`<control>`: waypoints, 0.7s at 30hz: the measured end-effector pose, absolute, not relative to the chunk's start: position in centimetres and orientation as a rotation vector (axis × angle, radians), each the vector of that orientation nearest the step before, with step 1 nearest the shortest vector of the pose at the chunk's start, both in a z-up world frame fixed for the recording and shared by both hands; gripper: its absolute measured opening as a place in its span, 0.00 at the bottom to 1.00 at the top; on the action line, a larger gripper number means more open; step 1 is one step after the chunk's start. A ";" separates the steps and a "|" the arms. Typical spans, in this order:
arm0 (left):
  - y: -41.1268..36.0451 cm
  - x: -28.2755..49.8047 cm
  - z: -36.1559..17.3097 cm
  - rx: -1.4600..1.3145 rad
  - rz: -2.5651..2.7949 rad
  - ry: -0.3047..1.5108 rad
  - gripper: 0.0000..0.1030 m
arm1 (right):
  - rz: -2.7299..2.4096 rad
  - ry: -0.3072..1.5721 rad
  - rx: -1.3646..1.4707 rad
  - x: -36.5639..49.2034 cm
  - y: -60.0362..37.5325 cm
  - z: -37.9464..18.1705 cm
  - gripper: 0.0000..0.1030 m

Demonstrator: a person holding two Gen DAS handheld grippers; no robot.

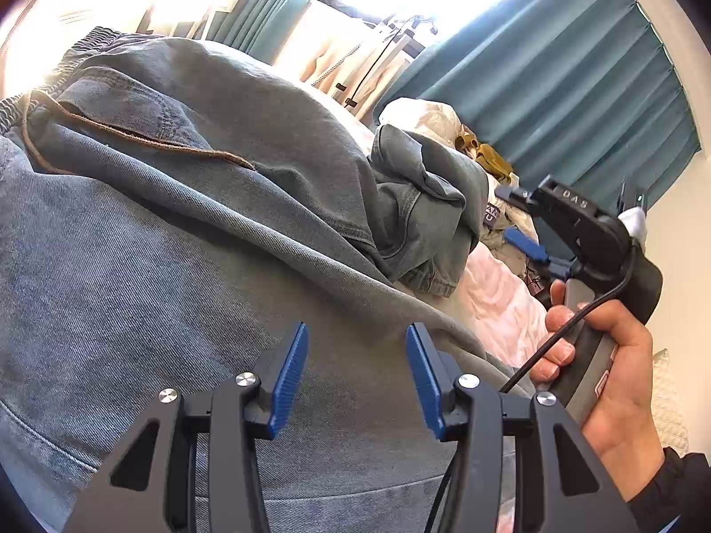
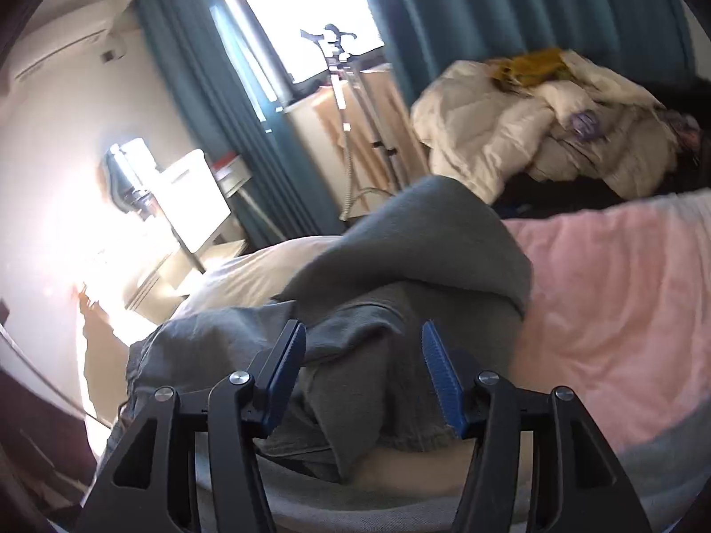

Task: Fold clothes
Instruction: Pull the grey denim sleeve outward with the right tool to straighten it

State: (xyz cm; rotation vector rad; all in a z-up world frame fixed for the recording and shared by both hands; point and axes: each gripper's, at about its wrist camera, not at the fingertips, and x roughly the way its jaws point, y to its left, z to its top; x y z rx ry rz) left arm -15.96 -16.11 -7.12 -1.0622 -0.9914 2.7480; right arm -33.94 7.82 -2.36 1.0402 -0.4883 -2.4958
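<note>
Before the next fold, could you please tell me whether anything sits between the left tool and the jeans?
Nothing visible does. The left tool hangs open right over the jeans, with only bare denim between its fingers. The right tool is open too, over the bunched end of the jeans. The pile of other clothes lies farther back on the bed.

Faded blue-grey denim trousers (image 1: 177, 231), pink blanket (image 2: 613, 311), teal curtains (image 1: 555, 89), cream quilted jacket (image 2: 511, 133)

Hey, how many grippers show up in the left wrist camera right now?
2. The left gripper sits at the bottom centre, fingers apart above the denim garment. The right gripper is at the right edge, over the pink bedding.
</note>
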 end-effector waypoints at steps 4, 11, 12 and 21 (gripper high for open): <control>-15.8 -16.1 -7.1 -1.088 2.741 -0.990 0.46 | -2.367 -0.832 1.284 -34.7 11.3 -7.5 0.54; -15.7 -16.8 -7.7 -1.115 2.723 -1.010 0.46 | -2.132 -1.193 1.427 -35.4 12.2 -14.3 0.54; -15.7 -16.9 -7.8 -1.119 2.721 -1.011 0.46 | -2.119 -1.215 1.429 -35.7 12.1 -14.8 0.54; -15.1 -17.6 -8.5 -1.143 2.729 -0.973 0.46 | -2.546 -0.843 1.238 -35.8 12.4 -8.5 0.16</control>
